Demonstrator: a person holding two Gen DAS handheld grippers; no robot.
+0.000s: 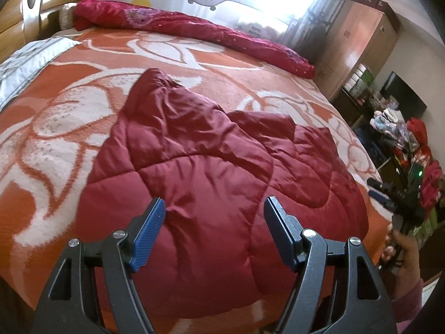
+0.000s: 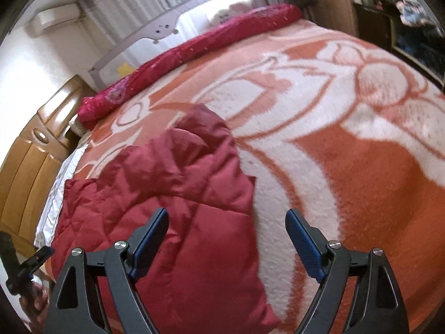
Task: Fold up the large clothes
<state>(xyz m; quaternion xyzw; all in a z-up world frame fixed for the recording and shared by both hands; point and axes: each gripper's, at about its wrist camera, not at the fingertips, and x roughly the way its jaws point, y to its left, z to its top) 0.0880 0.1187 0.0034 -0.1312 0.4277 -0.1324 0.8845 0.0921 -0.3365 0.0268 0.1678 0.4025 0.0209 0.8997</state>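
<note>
L gripper (image 1: pixel 214 208): jaws apart, nothing between them, hovering over the near part of the dark red quilted jacket (image 1: pixel 211 161). Jacket lies crumpled on the bed, on an orange/white floral blanket (image 1: pixel 69 105); it fills the view straight ahead of L jaws and runs out past both fingers. 1 puffed section sticks up ahead of the jaws, slightly left.

R gripper (image 2: pixel 226 222): jaws apart, empty. Jacket (image 2: pixel 178 200) sits under and ahead of the left finger; right finger is over bare blanket (image 2: pixel 361 181). Jacket edge runs roughly between the 2 fingers.

Rolled magenta quilt (image 1: pixel 194 30) far ahead of L jaws, along the bed's far side. R gripper also visible at right edge of L view (image 1: pixel 389 194), off the bed edge w/ hand (image 1: pixel 403 247) below it.
</note>
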